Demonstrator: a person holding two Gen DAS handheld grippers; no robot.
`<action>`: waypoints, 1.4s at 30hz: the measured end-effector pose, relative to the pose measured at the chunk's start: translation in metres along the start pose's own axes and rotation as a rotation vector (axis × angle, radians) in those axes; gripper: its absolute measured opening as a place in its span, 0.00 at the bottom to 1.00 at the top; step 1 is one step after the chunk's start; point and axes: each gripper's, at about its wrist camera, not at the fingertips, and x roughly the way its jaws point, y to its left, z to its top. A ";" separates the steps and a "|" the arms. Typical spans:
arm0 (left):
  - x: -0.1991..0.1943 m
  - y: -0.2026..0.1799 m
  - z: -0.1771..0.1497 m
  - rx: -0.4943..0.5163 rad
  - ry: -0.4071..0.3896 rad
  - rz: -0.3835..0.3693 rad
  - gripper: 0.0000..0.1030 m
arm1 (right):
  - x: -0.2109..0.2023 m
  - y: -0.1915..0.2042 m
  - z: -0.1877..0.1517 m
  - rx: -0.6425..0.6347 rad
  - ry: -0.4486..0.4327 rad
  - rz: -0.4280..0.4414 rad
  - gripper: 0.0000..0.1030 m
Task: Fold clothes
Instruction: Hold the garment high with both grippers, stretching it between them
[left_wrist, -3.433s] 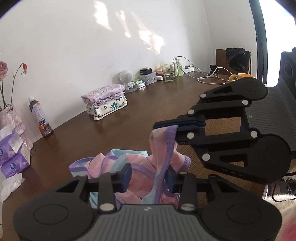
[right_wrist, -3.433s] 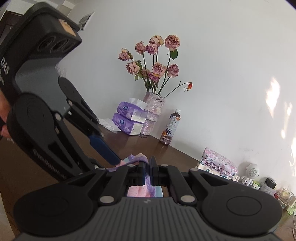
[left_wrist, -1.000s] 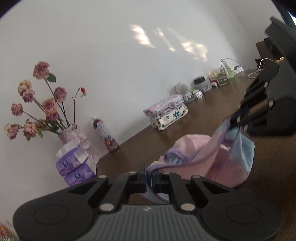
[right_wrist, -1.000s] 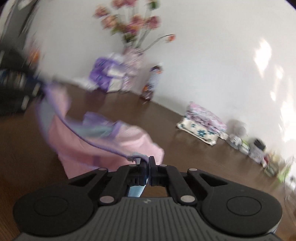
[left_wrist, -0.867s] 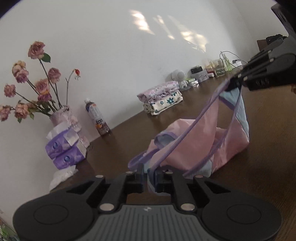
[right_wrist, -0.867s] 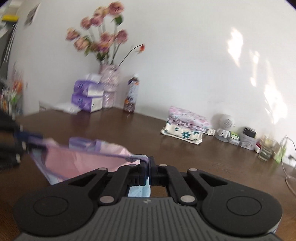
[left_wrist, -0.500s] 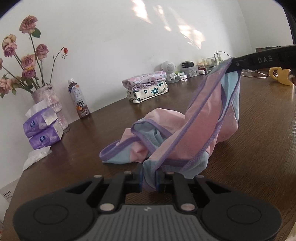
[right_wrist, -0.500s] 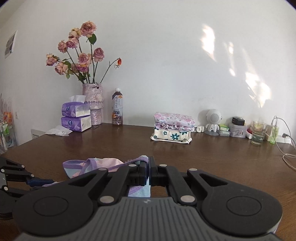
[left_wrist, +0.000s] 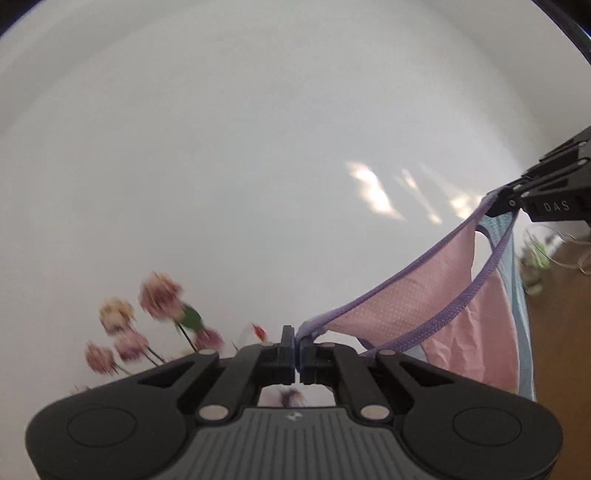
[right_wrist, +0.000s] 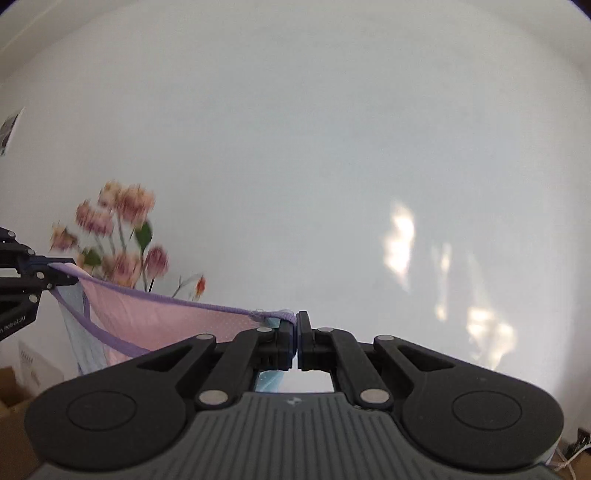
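Underwear (left_wrist: 447, 291), pink with purple trim, hangs stretched in the air between both grippers. Left gripper (left_wrist: 296, 349) and right gripper (right_wrist: 296, 334) each clamp a waistband end. Flowers (right_wrist: 114, 229) blurred; table (left_wrist: 561, 332) mostly cut off.

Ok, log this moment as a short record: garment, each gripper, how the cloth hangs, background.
garment: pink garment with purple trim and pale blue panels
left gripper: shut on the purple band at one end
right gripper: shut on the band at the other end
cloth: band stretched between the two grippers, body hanging below in the air
background: white wall, blurred flowers, a strip of brown table at the right edge
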 end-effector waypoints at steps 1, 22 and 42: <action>0.006 0.014 0.023 -0.006 -0.022 0.033 0.01 | 0.003 -0.003 0.025 0.000 -0.031 -0.008 0.01; 0.043 0.055 0.152 -0.012 0.010 0.227 0.02 | 0.046 0.018 0.168 -0.164 -0.091 -0.214 0.01; 0.071 0.045 0.128 -0.256 0.188 0.098 0.02 | 0.095 0.016 0.152 0.000 0.079 -0.096 0.01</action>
